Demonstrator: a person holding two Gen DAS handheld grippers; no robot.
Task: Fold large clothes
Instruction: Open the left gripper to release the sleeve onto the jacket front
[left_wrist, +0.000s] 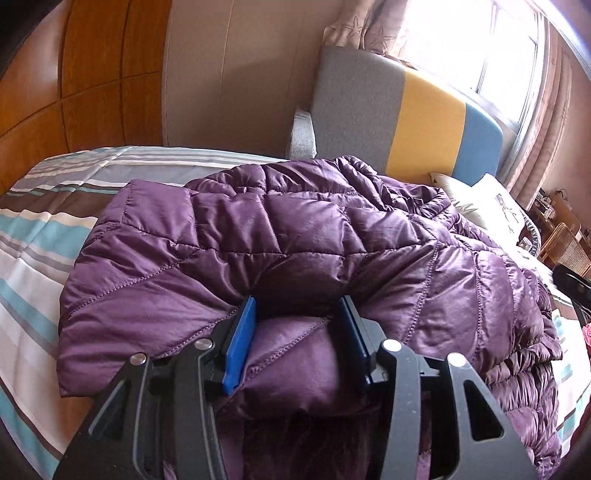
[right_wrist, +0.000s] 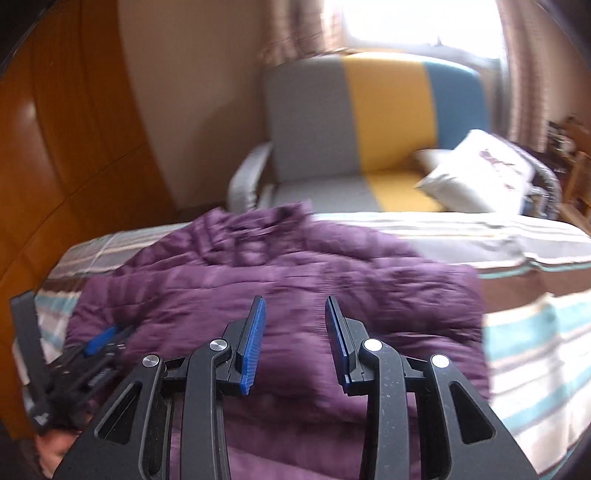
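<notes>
while the purple quilted jacket (left_wrist: 295, 236) lies bunched on the near part of the striped bed (left_wrist: 48, 229), we list: left gripper (left_wrist: 298, 321) clenched on a puffy fold; right gripper (right_wrist: 293, 325) released, above it. risk: slick padding slips free, fold springs open.

No writing I can read anywhere, the pillow (left_wrist: 495, 210) print (a dark smudge to me) too blurred to make out
</notes>
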